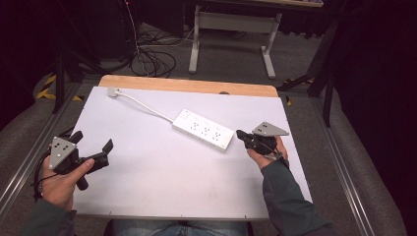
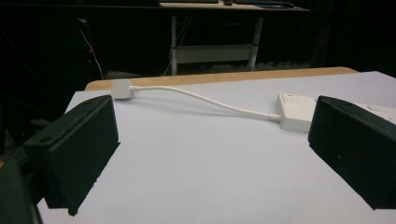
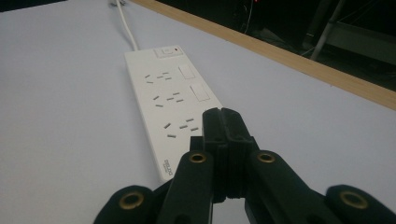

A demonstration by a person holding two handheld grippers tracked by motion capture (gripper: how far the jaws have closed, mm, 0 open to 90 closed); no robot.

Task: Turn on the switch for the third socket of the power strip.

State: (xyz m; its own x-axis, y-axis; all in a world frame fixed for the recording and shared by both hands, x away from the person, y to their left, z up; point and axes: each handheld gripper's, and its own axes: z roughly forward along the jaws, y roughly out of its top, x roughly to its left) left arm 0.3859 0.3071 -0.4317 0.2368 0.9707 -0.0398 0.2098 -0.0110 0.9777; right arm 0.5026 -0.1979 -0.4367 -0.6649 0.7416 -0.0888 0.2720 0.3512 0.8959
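Right gripper (image 1: 241, 134) had its jaws pressed together on nothing, its tips poised just beside the near end of the white power strip (image 1: 203, 129), which lay slantwise near the middle of the white table (image 1: 147, 172). From the right gripper view I could see the strip's sockets and its switch (image 3: 166, 51) at the far end, all unoccupied. My left gripper (image 1: 91, 147) sat well apart at the table's left edge, jaws spread wide and holding nothing, aimed toward the cord (image 2: 210, 100) and its plug (image 2: 121, 88) near the far corner. I judged this to be the approach: nothing was gripped yet. The next move, as I read it, called for opening the right jaws to take the strip's end, or nudging it with the closed tips, while the left went for the plug.
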